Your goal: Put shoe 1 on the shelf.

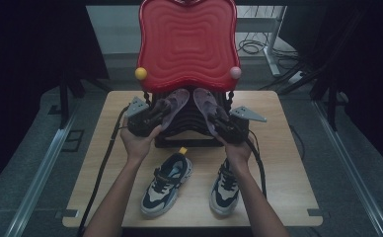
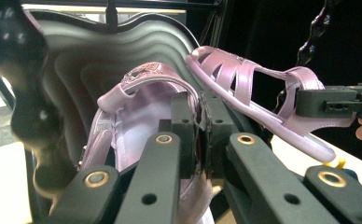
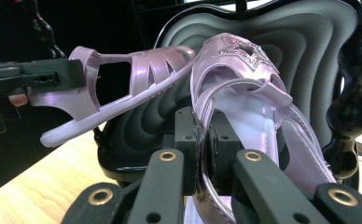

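Observation:
Two lilac sandals are held over the black wavy lower shelf (image 1: 189, 132) of a small rack. My left gripper (image 1: 156, 117) is shut on the side edge of the left sandal (image 1: 176, 102), whose toe points up and away. In the left gripper view the jaws pinch that sandal (image 2: 137, 107) at its rim. My right gripper (image 1: 224, 124) is shut on the right sandal (image 1: 204, 102). The right gripper view has this star-decorated sandal (image 3: 244, 79) clamped at its edge, with the other sandal (image 3: 123, 79) level beside it.
A red wavy shelf (image 1: 187, 44) tops the rack, with a yellow ball (image 1: 140, 73) and a pink ball (image 1: 235, 72) at its front corners. Two grey-and-navy sneakers (image 1: 166, 183) (image 1: 225, 187) stand on the wooden table (image 1: 288, 163) near its front edge.

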